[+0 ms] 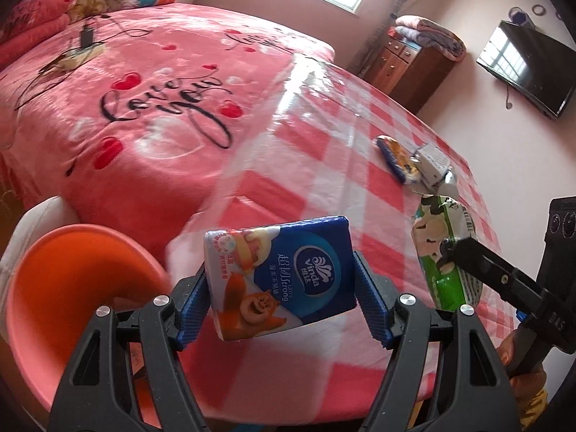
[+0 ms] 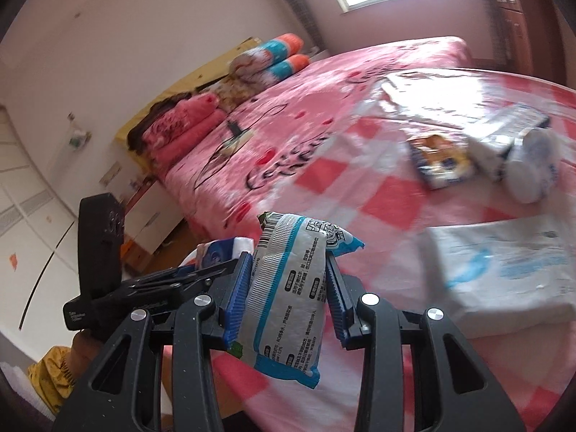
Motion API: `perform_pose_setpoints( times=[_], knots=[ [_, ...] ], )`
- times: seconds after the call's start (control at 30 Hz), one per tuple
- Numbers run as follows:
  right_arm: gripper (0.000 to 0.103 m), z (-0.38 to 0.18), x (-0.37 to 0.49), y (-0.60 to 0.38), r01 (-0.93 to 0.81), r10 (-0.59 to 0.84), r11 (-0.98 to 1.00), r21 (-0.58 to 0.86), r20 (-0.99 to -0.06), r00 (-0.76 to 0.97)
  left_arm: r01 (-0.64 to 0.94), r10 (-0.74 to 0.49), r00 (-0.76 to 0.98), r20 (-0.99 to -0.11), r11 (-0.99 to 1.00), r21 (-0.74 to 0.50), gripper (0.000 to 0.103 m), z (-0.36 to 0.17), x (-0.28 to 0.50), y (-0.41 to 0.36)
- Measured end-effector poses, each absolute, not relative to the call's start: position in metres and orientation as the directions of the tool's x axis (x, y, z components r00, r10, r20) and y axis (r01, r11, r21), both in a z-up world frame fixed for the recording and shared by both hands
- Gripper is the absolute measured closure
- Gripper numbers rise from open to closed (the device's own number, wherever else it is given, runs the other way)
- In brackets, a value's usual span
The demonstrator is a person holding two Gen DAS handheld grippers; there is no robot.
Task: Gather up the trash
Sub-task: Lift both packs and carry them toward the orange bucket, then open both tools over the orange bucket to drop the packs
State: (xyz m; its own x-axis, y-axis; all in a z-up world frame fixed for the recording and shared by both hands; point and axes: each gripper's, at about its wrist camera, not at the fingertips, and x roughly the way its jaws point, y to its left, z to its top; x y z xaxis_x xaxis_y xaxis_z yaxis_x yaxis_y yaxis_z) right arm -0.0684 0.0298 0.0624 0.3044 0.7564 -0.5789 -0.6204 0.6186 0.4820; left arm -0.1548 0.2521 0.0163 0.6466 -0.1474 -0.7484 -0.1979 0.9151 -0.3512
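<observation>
My left gripper point(image 1: 280, 291) is shut on a blue Vinda tissue pack point(image 1: 284, 273) and holds it above the table's near edge, right of an orange bin point(image 1: 72, 298). My right gripper point(image 2: 286, 280) is shut on a silver and blue snack wrapper point(image 2: 288, 288); in the left wrist view its green cow-print face point(image 1: 442, 252) shows at the right, gripped by the right gripper point(image 1: 457, 252). The left gripper with the tissue pack point(image 2: 216, 255) shows at the left of the right wrist view.
The table has a red-and-white checked cloth point(image 1: 324, 136). On it lie a small blue and yellow packet point(image 2: 439, 162), a crushed white carton point(image 2: 514, 133), a white ball-like wad point(image 2: 529, 172) and a white tissue package point(image 2: 511, 270). A pink bed point(image 1: 144, 90) stands behind.
</observation>
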Motion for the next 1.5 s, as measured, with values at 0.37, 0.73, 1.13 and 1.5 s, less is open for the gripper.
perform_pose_setpoints(
  times=[0.37, 0.73, 1.13, 1.5],
  knots=[
    [0.062, 0.060, -0.105, 0.104, -0.732, 0.775, 0.499, 0.464, -0.616, 0.138, -0.343, -0.036, 0.633, -0.773, 0.883, -0.321, 0.030, 0.007, -0.205, 0.310],
    [0.064, 0.062, -0.126, 0.170, -0.810, 0.766, 0.409, 0.421, -0.641, 0.053, -0.446, 0.028, 0.610, -0.792, 0.838, -0.314, 0.030, -0.008, -0.234, 0.352],
    [0.055, 0.049, -0.111, 0.155, -0.785, 0.746, 0.471, 0.403, -0.657, 0.110, -0.513, 0.016, 0.570, -0.821, 0.788, -0.341, 0.030, -0.046, -0.243, 0.374],
    [0.015, 0.054, -0.081, 0.107, -0.697, 0.747, 0.566, 0.439, -0.631, 0.209, -0.557, 0.022, 0.501, -0.865, 0.774, -0.302, 0.018, -0.067, -0.241, 0.381]
  ],
)
